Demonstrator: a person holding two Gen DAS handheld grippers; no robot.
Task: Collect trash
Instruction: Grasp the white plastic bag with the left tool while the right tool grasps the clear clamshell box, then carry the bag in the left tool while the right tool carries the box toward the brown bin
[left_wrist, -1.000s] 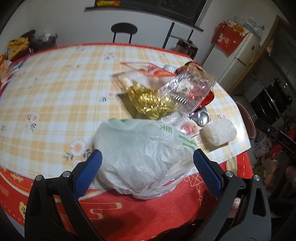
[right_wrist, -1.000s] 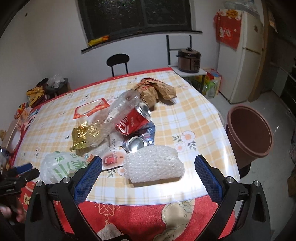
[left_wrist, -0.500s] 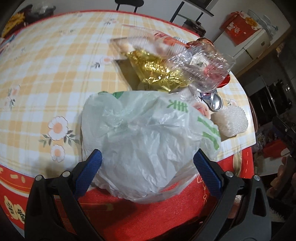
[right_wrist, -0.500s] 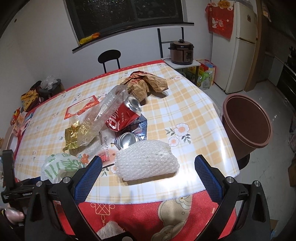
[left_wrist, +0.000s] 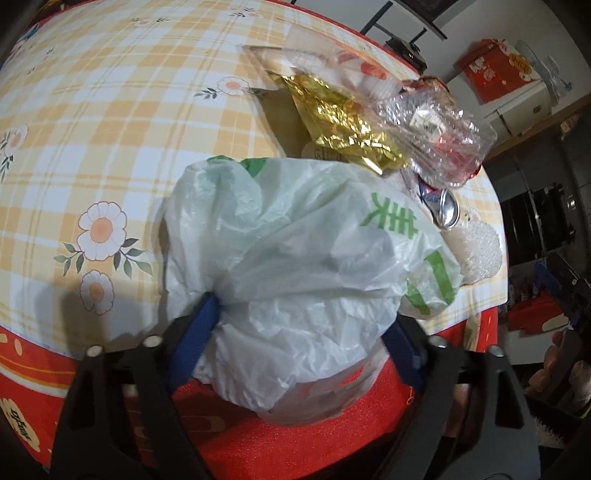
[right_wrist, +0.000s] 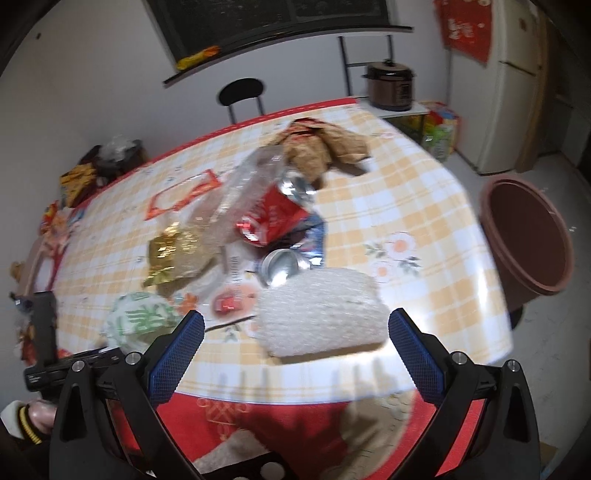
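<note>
two hand-held grippers: both over the near edge of the worktop (right_wrist: 424, 206)
left hand-held gripper (left_wrist: 303, 328): jaws closing around the white plastic bag (left_wrist: 306, 236), blue pads dented into its sides
white plastic bag: crumpled at the worktop's near edge, partly over the red cloth
right hand-held gripper (right_wrist: 295, 350): spread wide, nothing between its pads, just short of the bubble wrap (right_wrist: 317, 310)
brown bin (right_wrist: 528, 236): on the floor beside the worktop

Clear tablecloth (left_wrist: 110, 110) left of, seemingly, heaped wrappers (left_wrist: 343, 122)

Left claw (left_wrist: 303, 332) has dropped around the plastic bag (left_wrist: 310, 251), its jaws closing.
</note>
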